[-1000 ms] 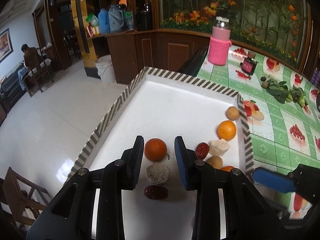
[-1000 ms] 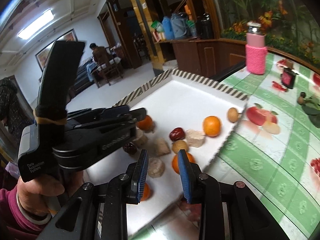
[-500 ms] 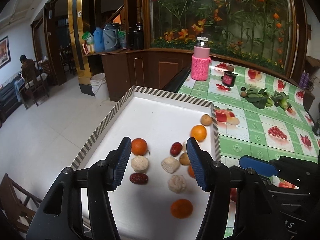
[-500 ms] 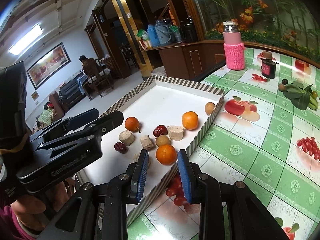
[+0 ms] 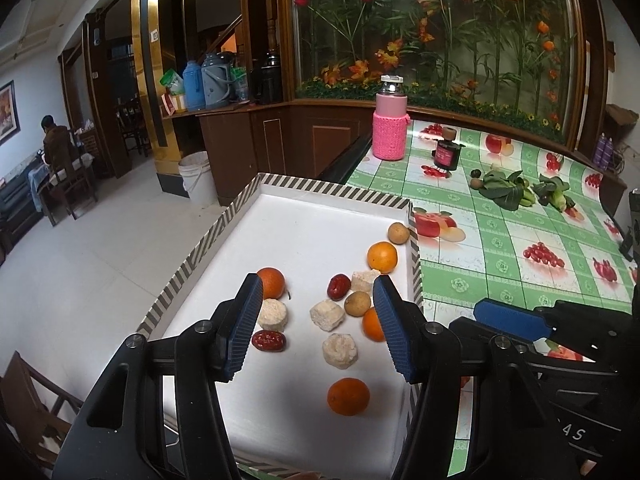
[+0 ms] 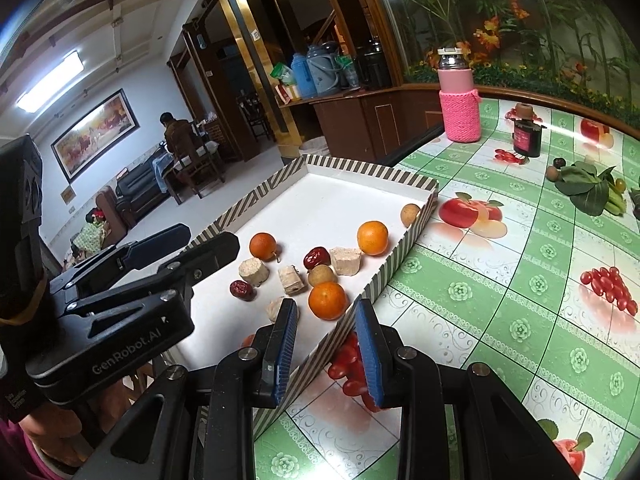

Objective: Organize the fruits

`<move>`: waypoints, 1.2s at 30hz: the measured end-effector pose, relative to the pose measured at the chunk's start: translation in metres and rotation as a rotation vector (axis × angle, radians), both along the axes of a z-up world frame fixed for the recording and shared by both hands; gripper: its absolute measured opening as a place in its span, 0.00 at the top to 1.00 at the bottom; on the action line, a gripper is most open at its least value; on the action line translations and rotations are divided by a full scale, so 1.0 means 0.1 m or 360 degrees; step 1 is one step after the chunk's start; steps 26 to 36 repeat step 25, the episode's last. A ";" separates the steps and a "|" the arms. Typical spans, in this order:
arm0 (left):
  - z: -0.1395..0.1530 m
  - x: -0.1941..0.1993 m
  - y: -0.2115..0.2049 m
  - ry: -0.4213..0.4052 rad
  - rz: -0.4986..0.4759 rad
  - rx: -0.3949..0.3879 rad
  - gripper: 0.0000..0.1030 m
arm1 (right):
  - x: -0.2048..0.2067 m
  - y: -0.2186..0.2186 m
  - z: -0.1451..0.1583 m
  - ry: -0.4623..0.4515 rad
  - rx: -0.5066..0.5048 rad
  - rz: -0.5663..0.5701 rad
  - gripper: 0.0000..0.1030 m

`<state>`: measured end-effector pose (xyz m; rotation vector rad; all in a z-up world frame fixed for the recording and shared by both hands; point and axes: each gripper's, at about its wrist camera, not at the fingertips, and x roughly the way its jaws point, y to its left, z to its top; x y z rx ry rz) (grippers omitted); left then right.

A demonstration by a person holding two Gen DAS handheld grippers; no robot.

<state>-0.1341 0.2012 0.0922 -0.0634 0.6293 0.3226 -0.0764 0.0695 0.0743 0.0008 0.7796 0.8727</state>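
A white tray with a striped rim (image 5: 332, 190) (image 6: 360, 168) holds several oranges (image 5: 348, 396) (image 6: 327, 300), red dates (image 5: 269, 340) (image 6: 317, 257), pale cake pieces (image 5: 339, 350) (image 6: 345, 259) and small brown fruits (image 5: 398, 233) (image 6: 410, 214). My left gripper (image 5: 316, 328) is open and empty, held above the tray's near half. My right gripper (image 6: 326, 350) is open and empty, over the tray's near right rim. Each gripper shows in the other's view, the right one at the lower right (image 5: 508, 320) and the left one at the left (image 6: 132, 280).
The tray sits at the left edge of a table with a green fruit-print cloth (image 5: 500, 248). A pink-sleeved bottle (image 5: 390, 120), a dark jar (image 5: 446, 154) and leafy greens (image 5: 504, 190) stand at the back. Open floor lies to the left of the table.
Both grippers have pulled back and up from the tray. The left gripper's jaws have opened wider. More of the fruit and the table shows now.
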 end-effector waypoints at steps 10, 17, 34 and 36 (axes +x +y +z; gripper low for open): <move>0.00 -0.02 0.00 -0.0015 -0.0005 -0.0027 0.44 | -0.02 0.02 0.00 -0.0001 -0.0011 0.0003 0.72; 0.00 -0.03 0.01 -0.0022 0.0008 -0.0030 0.44 | -0.01 0.02 0.00 -0.0009 -0.0005 0.0009 0.72; -0.02 -0.02 -0.02 -0.0010 0.0030 0.0005 0.44 | 0.01 -0.04 0.01 -0.0005 0.0003 -0.0013 0.72; -0.02 -0.02 -0.02 -0.0010 0.0030 0.0005 0.44 | 0.01 -0.04 0.01 -0.0005 0.0003 -0.0013 0.72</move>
